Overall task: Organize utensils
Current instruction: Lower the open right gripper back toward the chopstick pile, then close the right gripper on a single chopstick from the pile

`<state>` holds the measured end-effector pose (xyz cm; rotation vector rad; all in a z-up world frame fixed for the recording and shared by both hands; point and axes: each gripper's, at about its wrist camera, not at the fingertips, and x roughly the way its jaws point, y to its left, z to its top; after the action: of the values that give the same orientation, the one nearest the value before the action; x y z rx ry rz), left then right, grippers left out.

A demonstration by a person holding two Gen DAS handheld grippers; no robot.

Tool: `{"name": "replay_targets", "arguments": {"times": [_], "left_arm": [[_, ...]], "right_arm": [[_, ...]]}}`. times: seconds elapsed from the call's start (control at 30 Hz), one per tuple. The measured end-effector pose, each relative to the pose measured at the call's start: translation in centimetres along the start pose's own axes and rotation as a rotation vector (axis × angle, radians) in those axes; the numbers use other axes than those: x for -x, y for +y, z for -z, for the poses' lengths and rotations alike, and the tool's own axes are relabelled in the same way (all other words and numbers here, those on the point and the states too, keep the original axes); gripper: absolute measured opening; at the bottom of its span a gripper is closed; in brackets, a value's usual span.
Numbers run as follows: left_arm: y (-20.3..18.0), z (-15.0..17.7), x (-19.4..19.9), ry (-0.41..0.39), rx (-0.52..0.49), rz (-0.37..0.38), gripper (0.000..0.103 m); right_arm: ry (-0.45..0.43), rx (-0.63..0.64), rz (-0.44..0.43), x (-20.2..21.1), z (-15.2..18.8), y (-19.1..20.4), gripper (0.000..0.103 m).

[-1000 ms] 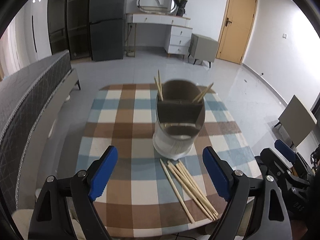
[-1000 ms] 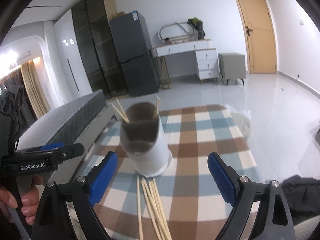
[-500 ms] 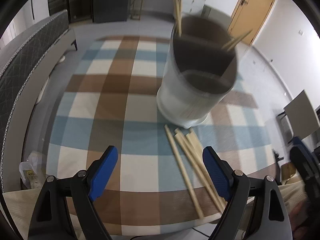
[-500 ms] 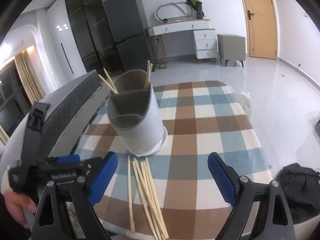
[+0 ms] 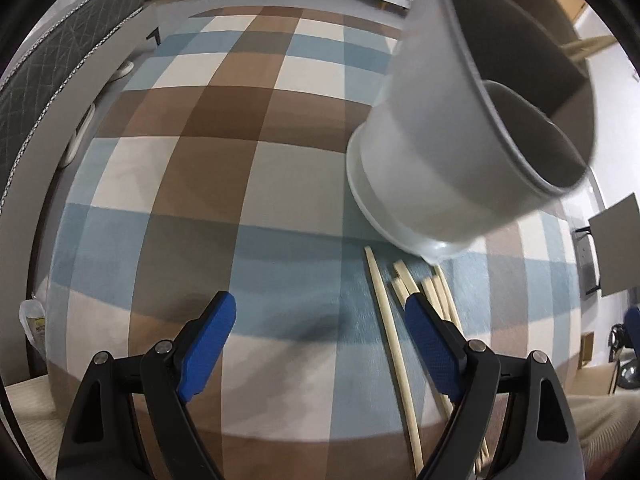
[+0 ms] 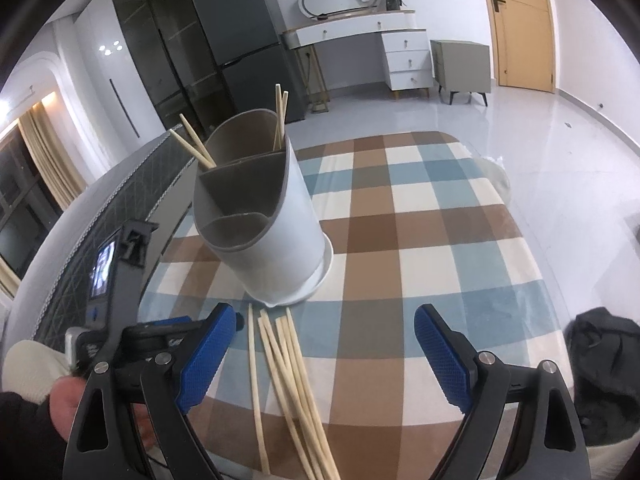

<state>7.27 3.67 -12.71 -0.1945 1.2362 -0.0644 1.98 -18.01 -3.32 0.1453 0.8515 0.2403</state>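
Note:
A white utensil holder [image 6: 272, 232] with grey divided compartments stands on the checked tablecloth [image 6: 420, 240]; two pairs of chopsticks [image 6: 280, 120] stick out of its rear compartments. Several loose wooden chopsticks [image 6: 288, 368] lie in a bundle in front of it, near the table's front edge. My left gripper [image 5: 320, 344] is open low over the cloth, just left of the loose chopsticks [image 5: 394, 344], with the holder [image 5: 460, 152] close at upper right. My right gripper [image 6: 320, 352] is open above the bundle, nothing between its fingers. The left gripper's body [image 6: 120, 304] shows at the lower left of the right wrist view.
The table's front edge runs just below the chopstick ends. A grey quilted sofa [image 5: 48, 64] flanks the table's left side. A dark bag [image 6: 604, 364] lies on the floor at right. A fridge [image 6: 248, 40], a white desk [image 6: 360, 36] and a door [image 6: 520, 20] stand far behind.
The left gripper has dropped and tipped down toward the cloth, so the holder now looms at upper right. The right gripper has sunk a little toward the bundle. Both stay open.

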Motion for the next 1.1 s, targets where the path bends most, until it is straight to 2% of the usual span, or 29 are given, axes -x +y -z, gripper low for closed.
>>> {"name": "replay_targets", "arguments": {"times": [0.1, 0.33, 0.37, 0.4, 0.43, 0.53, 0.57, 0.6, 0.63, 0.7, 0.83, 0.97, 1.03, 1.1], "left_arm": [[-0.4, -0.2, -0.3, -0.003, 0.003, -0.014, 0.083], [-1.7, -0.1, -1.2, -0.016, -0.049, -0.104, 0.081], [-1.8, -0.1, -1.2, -0.024, -0.057, -0.113, 0.079], [-2.0, 0.0, -1.1, -0.027, -0.067, -0.131, 0.072], [-2.2, 0.0, -1.1, -0.030, -0.082, -0.150, 0.071], [-2.6, 0.3, -0.6, -0.029, -0.102, -0.135, 0.046], [-2.8, 0.4, -0.5, -0.029, -0.110, -0.131, 0.032], [-2.9, 0.6, -0.3, -0.029, -0.122, -0.127, 0.022], [-2.9, 0.8, -0.1, -0.029, -0.123, -0.124, 0.018], [-2.8, 1.0, -0.1, -0.026, -0.119, -0.113, 0.004], [-2.0, 0.8, -0.2, -0.014, -0.074, -0.062, 0.000], [-0.4, 0.7, 0.8, -0.027, 0.013, -0.005, 0.000], [0.0, 0.8, 1.9, -0.050, 0.031, 0.011, 0.000], [-0.1, 1.1, 3.3, -0.085, 0.024, 0.019, 0.000]], "right_arm": [[0.008, -0.001, -0.004, 0.0, 0.0, -0.1, 0.089], [0.028, -0.055, -0.022, -0.1, 0.0, -1.1, 0.088], [0.029, -0.059, -0.023, -0.1, -0.1, -1.1, 0.088], [0.029, -0.061, -0.024, -0.1, -0.1, -1.2, 0.088], [0.032, -0.061, -0.025, -0.1, -0.1, -1.2, 0.088], [0.037, -0.059, -0.024, -0.2, -0.1, -1.2, 0.088], [0.037, -0.062, -0.025, -0.2, -0.1, -1.2, 0.088], [0.037, -0.065, -0.025, -0.1, -0.1, -1.2, 0.088], [0.038, -0.067, -0.026, -0.1, -0.1, -1.2, 0.088], [0.036, -0.066, -0.028, -0.1, -0.2, -1.1, 0.088], [0.032, -0.049, -0.023, 0.1, -0.1, -0.6, 0.088], [0.037, -0.039, -0.029, 0.0, -0.1, -0.3, 0.088], [0.053, -0.033, -0.044, -0.3, 0.0, 0.0, 0.086], [0.074, -0.032, -0.060, -0.6, 0.3, 0.3, 0.078]]}}
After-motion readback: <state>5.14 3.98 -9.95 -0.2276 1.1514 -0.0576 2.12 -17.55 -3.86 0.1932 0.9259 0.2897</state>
